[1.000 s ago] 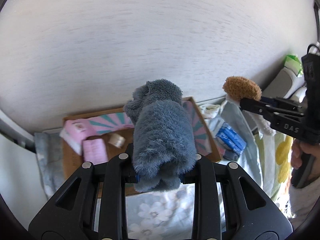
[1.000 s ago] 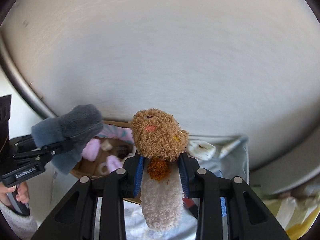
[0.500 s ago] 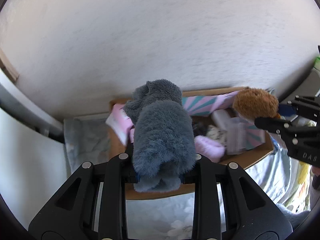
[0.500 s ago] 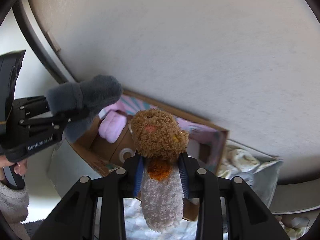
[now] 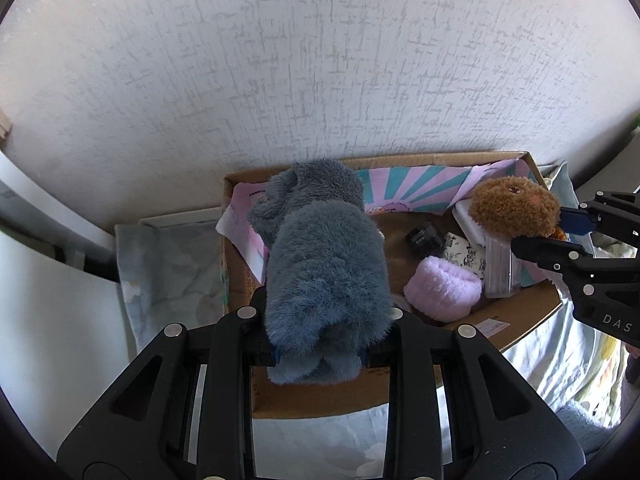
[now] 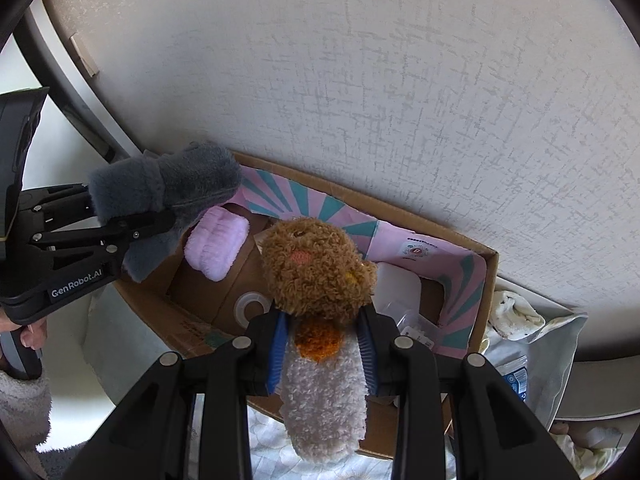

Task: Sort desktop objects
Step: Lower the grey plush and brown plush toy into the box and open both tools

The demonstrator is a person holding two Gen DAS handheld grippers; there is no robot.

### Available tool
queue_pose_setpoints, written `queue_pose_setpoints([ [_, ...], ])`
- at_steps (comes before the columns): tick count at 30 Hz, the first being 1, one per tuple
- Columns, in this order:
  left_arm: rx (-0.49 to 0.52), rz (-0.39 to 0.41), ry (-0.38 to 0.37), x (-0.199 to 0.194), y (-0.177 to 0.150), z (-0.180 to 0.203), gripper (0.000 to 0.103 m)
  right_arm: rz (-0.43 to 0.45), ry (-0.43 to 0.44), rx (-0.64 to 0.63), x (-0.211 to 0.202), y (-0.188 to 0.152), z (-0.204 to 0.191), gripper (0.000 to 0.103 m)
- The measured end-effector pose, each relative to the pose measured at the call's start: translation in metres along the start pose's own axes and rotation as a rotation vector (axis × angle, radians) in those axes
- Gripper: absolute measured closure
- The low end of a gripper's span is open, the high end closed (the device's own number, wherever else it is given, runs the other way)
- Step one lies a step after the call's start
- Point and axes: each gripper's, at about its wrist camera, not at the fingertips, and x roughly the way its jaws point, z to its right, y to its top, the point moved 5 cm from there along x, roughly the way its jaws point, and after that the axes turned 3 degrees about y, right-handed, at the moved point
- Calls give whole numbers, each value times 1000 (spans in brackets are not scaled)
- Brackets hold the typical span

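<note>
My left gripper [image 5: 320, 320] is shut on a grey-blue plush toy [image 5: 320, 264], held above the left part of an open cardboard box [image 5: 520, 316]. My right gripper [image 6: 322, 336] is shut on a brown-headed plush toy with a white body [image 6: 320, 276], held above the box's right part [image 6: 488, 256]. Each gripper shows in the other's view: the right one with the brown toy [image 5: 514, 206] and the left one with the grey toy [image 6: 164, 188].
The box holds a lilac fluffy item [image 5: 442, 290], a black object [image 5: 426, 236], a clear plastic case [image 5: 498, 272], a tape roll [image 6: 252, 306] and a pink-teal paper lining [image 5: 404, 192]. It sits on floral bedding [image 5: 320, 436] against a white textured wall [image 5: 320, 60].
Both grippers have moved with their toys from beside the box to above it. The box now lies closer and more central in both views.
</note>
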Motion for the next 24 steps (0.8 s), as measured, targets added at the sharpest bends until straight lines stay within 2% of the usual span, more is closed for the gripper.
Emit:
queue_pose_setpoints([
  [10,8,-20,-16,10,-3,4,77,-4,-18,40,3,-1,9,71],
  [11,3,-34,-21,13,-3,5,74,6,-19,43,5,-1,8,70],
  [12,-6,-51,-24,17,-4,5,66,17,-12,47,6,-2,9,61],
  [13,-16,-69,-18,20,-5,5,58,23,-6,50,6,-3,9,47],
  [14,-17,-72,4,22,-6,5,24,38,-4,54,4,-4,9,38],
  [15,-5,-55,32,21,-6,6,3,50,-10,54,2,-5,10,18],
  [16,17,-21,62,18,-6,8,0,65,-19,52,1,-6,10,11],
  [17,44,1,85,15,-6,10,0,83,-28,51,-4,-8,10,10],
  [19,74,6,96,13,-7,16,0,120,-30,49,-11,-13,12,3],
  [24,53,10,52,7,-10,26,0,194,0,54,-33,-26,16,1],
])
